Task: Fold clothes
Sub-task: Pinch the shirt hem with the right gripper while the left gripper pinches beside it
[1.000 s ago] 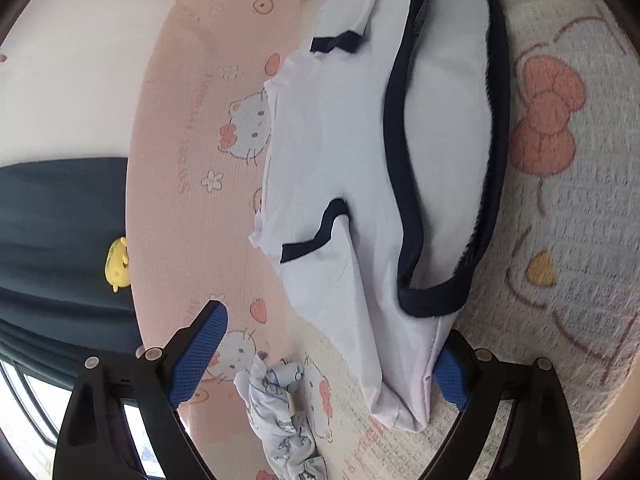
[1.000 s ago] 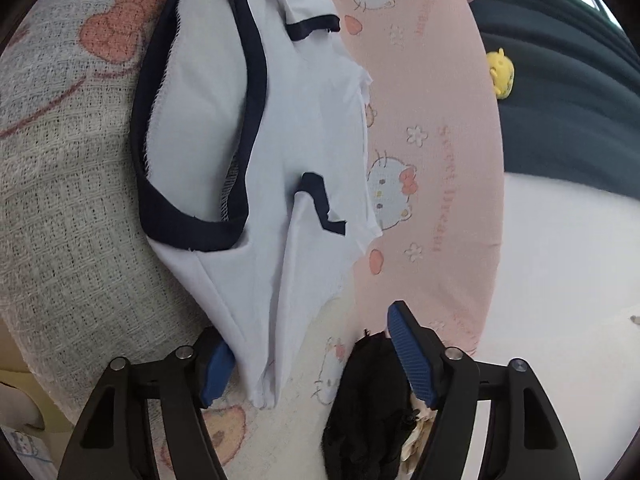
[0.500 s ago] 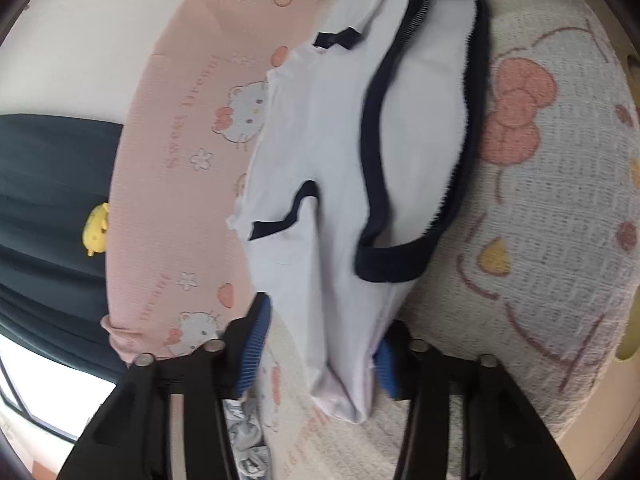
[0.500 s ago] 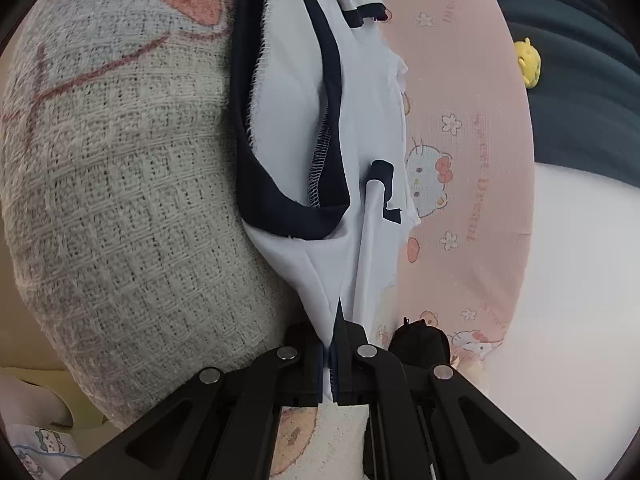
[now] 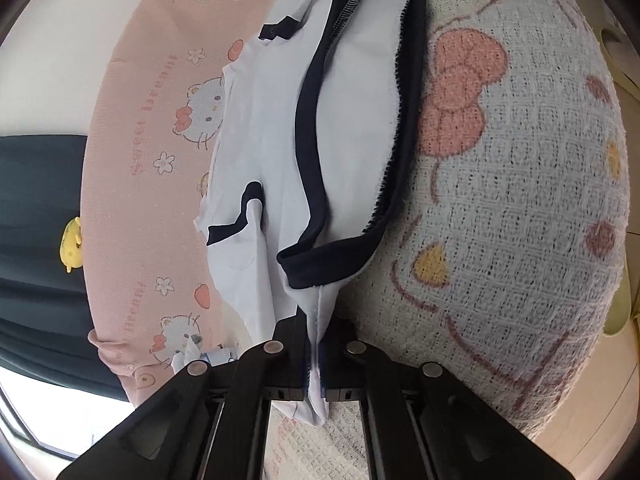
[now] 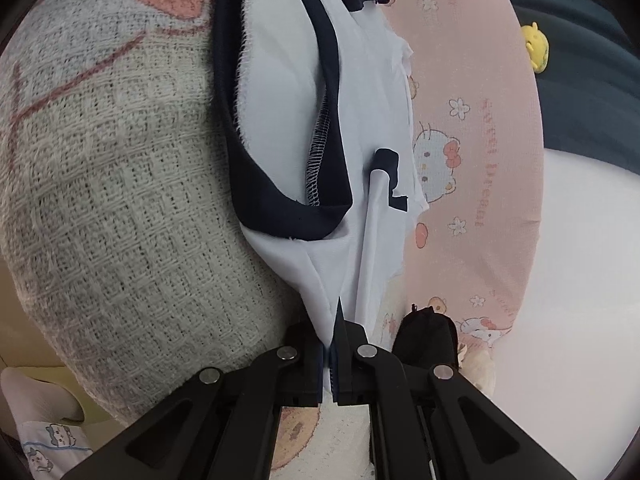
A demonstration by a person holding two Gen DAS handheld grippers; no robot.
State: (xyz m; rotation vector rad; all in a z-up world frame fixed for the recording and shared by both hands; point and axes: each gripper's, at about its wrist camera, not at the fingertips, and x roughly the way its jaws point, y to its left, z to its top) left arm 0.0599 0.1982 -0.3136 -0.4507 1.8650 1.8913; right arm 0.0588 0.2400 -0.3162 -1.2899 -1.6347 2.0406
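Left claw clamped on the near end of the white garment; its jaws have just been closing, cloth pinched between the pads, a bit of hem poking out below them. Right claw also clamped on the same garment's other end, thin white fabric squeezed between the pads.

Garment: white with a navy waistband and small navy trims at the side, looks like shorts. It lies stretched between the two claws on a bed, across the seam where a pink cat-print sheet meets a cream waffle blanket with a red bow pattern. Waistband gapes open, inner fleecy lining showing.

Beyond that: a dark crumpled item just beside the right claw, a small printed cloth near the left one, a yellow toy on dark fabric past the sheet's edge.

Handling, my read: light, limp, thin knit, no stiffness, will sag and bunch anywhere unsupported. Not fragile, slightly slick. Waistband is the firmest part and the better place to pinch; the side ends held now work for pulling it taut. Both grips look secure but shallow, so a sharp tug could slip the cloth out.
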